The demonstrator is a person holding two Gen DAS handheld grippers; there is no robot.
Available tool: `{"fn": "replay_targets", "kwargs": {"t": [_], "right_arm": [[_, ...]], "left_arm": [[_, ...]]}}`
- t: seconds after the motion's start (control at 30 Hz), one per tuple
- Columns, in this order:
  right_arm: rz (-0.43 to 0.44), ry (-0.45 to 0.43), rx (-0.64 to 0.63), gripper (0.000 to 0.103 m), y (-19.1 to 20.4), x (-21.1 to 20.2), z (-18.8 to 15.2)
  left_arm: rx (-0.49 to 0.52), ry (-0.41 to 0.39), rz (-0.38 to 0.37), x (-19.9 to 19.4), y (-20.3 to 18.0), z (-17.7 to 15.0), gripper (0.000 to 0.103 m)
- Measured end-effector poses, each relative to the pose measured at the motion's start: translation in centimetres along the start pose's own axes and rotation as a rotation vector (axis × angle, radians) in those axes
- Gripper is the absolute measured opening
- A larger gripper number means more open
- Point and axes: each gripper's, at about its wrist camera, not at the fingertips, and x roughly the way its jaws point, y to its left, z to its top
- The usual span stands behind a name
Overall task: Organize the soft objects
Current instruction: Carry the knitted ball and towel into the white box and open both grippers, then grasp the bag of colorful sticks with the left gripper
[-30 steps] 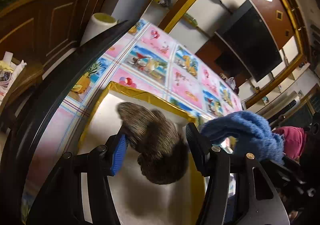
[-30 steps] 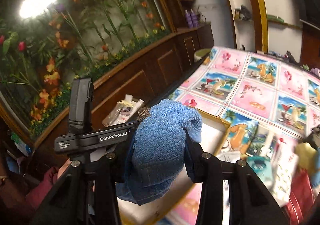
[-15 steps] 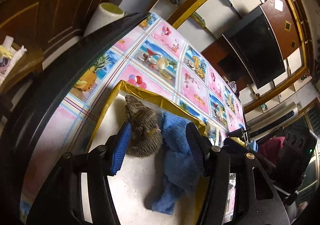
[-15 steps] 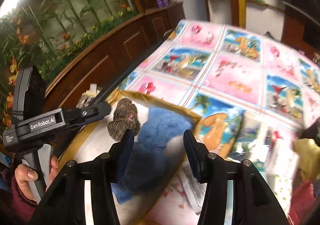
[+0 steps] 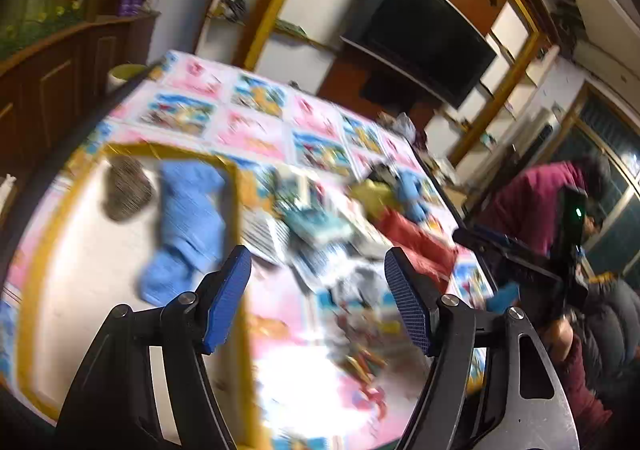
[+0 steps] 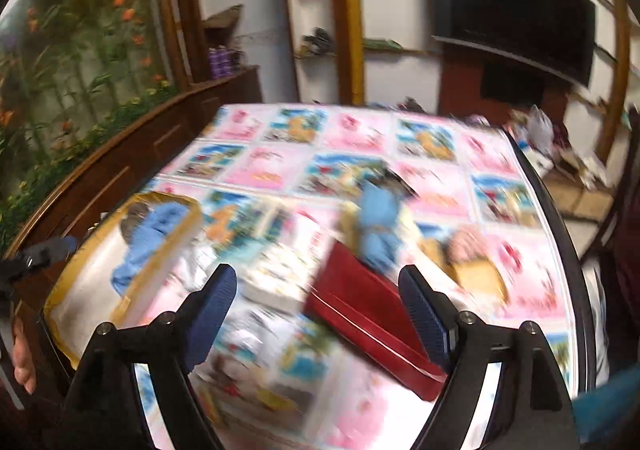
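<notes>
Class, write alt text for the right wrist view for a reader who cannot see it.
The right gripper, its jaws opening with nothing between them, hangs over a cluttered table with a pink-and-blue picture cloth. A red case lies ahead; at left a yellow-rimmed box holds a blue towel. The image is motion-blurred.

Soft things in and beside the yellow-rimmed box

A blue towel [image 5: 191, 217] lies crumpled in the box [image 5: 48, 226], touching a brown furry piece [image 5: 126, 191], ahead-left of the left gripper [image 5: 318, 304]; another blue soft thing [image 6: 378, 226] lies ahead of the right gripper [image 6: 318, 316].
</notes>
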Motion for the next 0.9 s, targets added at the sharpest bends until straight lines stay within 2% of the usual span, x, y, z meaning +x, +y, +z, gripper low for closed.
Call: {"fn": "replay_targets", "kwargs": {"t": [0.07, 0.23, 0.33, 0.47, 0.53, 0.6, 0.67, 0.7, 0.73, 0.8, 0.9], "right_arm": [[-0.017, 0.026, 0.064, 0.083, -2.7, -0.2, -1.3], [0.033, 0.051, 0.183, 0.083, -6.7, -0.9, -4.3], [0.051, 0.037, 0.175, 0.084, -6.9, -1.3, -5.8], [0.074, 0.027, 0.168, 0.084, -6.9, -0.9, -7.2], [0.083, 0.036, 0.167, 0.084, -7.0, -0.9, -7.4], [0.084, 0.031, 0.166, 0.084, -7.0, -1.2, -7.4], [0.082, 0.019, 0.166, 0.084, -7.2, -1.6, -7.5], [0.081, 0.012, 0.169, 0.084, -7.3, -1.8, -7.5], [0.077, 0.009, 0.172, 0.084, -7.3, -2.0, -7.6], [0.062, 0.01, 0.177, 0.084, -7.5, -2.0, -7.7], [0.047, 0.016, 0.196, 0.084, -7.9, -2.0, -7.8]], "left_arm": [[0.021, 0.045, -0.008, 1.6, -1.7, -1.5, 0.07], [-0.009, 0.133, -0.019, 4.5, -4.1, -4.9, 0.07], [-0.009, 0.172, 0.027, 6.1, -5.2, -6.8, 0.07], [-0.026, 0.284, 0.092, 8.9, -5.5, -8.9, 0.07], [0.01, 0.246, 0.137, 9.0, -6.3, -9.1, 0.07], [0.028, 0.27, 0.151, 9.8, -7.1, -9.2, 0.07], [0.097, 0.266, 0.182, 10.3, -7.9, -9.3, 0.07], [0.14, 0.261, 0.197, 10.4, -8.3, -9.4, 0.068], [0.177, 0.252, 0.209, 10.5, -8.4, -9.6, 0.045], [0.2, 0.252, 0.228, 10.6, -7.7, -9.5, 0.02], [0.14, 0.249, 0.201, 10.0, -5.7, -8.7, 0.02]]}}
